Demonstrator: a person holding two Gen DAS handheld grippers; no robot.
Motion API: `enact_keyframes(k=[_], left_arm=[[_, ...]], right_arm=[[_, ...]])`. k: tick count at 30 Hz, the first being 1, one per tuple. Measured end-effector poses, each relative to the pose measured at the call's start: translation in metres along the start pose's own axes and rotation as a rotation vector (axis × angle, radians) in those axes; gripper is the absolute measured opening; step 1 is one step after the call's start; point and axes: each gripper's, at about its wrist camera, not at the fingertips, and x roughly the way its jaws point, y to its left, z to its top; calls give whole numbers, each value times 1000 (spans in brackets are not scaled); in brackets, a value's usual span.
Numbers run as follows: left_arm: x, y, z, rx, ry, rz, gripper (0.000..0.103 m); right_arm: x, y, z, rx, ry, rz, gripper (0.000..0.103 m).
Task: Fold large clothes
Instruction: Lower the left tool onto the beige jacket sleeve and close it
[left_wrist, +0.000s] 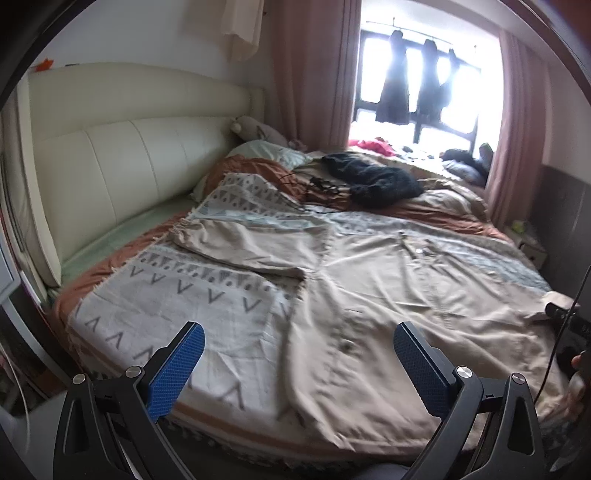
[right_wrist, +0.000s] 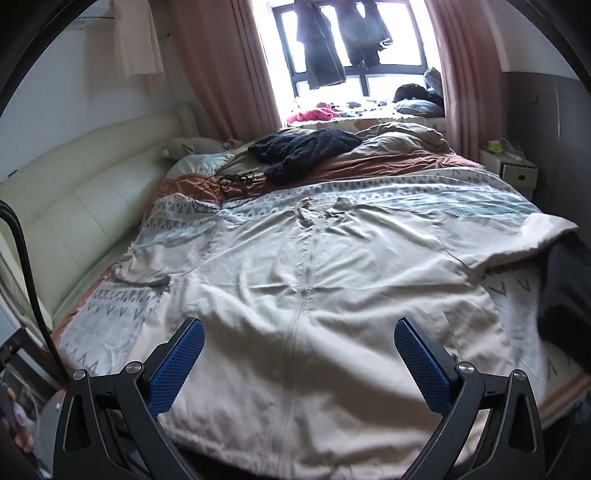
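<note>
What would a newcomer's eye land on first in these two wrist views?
First, the big beige jacket spread flat across the patterned blanket, zipper running up its middle and one sleeve stretched toward the headboard. Then the blue-padded fingers of both open grippers, hovering empty over its hem. Behind lie a dark knitted garment and the bright window hung with dark clothes.

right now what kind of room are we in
A bedroom, most likely: a bed with a padded cream headboard, a beige zip jacket spread flat on its patterned blanket, and pink curtains by the window.

one beige jacket (right_wrist: 314, 280), two claws (right_wrist: 299, 354), one bed (left_wrist: 122, 155)
</note>
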Motion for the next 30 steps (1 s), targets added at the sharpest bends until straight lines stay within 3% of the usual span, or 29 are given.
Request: enact_keyframes(k=[14, 25, 30], left_arm=[[128, 46, 39, -54, 67, 27, 102], [228, 106, 71, -131, 143, 58, 89], [270, 141, 87, -120, 154, 132, 86]], right_arm=[[133, 36, 40, -7, 68, 0, 103], [220, 84, 65, -16, 110, 15, 103], [256, 100, 74, -26, 149, 28, 103]])
